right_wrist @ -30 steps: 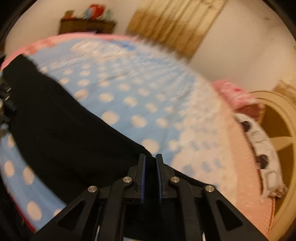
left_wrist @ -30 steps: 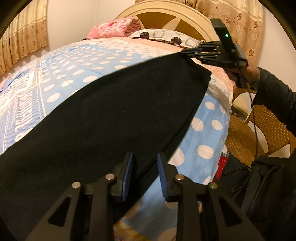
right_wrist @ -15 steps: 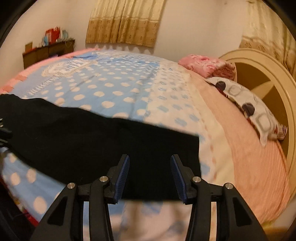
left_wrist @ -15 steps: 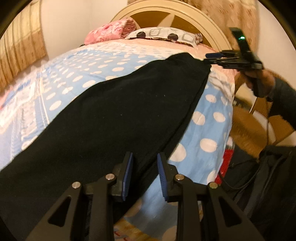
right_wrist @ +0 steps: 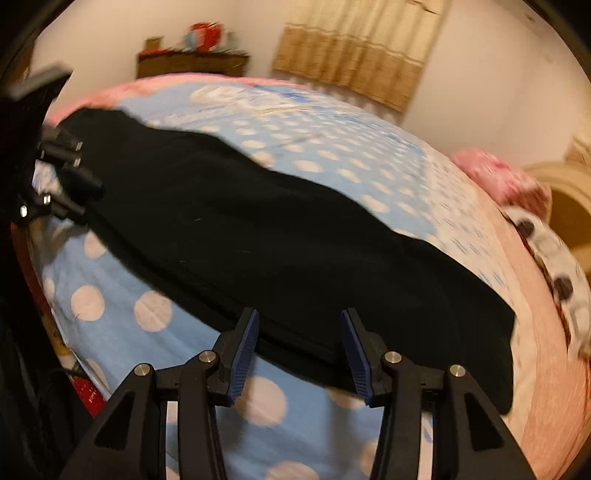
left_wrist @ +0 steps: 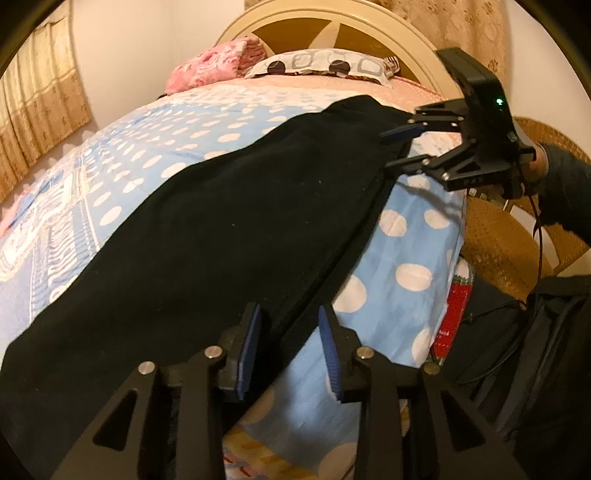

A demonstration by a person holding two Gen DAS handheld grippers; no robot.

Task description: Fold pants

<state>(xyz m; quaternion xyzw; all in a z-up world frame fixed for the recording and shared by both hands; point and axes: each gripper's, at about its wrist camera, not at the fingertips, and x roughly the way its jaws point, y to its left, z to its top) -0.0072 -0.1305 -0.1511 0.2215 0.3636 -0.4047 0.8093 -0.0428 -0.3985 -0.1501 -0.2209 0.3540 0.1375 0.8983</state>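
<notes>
Bedroom: cream walls, beige curtains, round-topped headboard, wicker chair, dark wooden cabinet by far wall.

Polka-dot bedspread, spotted pillow, wicker chair.

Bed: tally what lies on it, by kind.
Pants: 1
Pillow: 1
Pink blanket: 1
Total: 3

My left gripper has its jaws parted, held low and level. My right gripper has its jaws spread wide, my right hand gripping its handle.
</notes>
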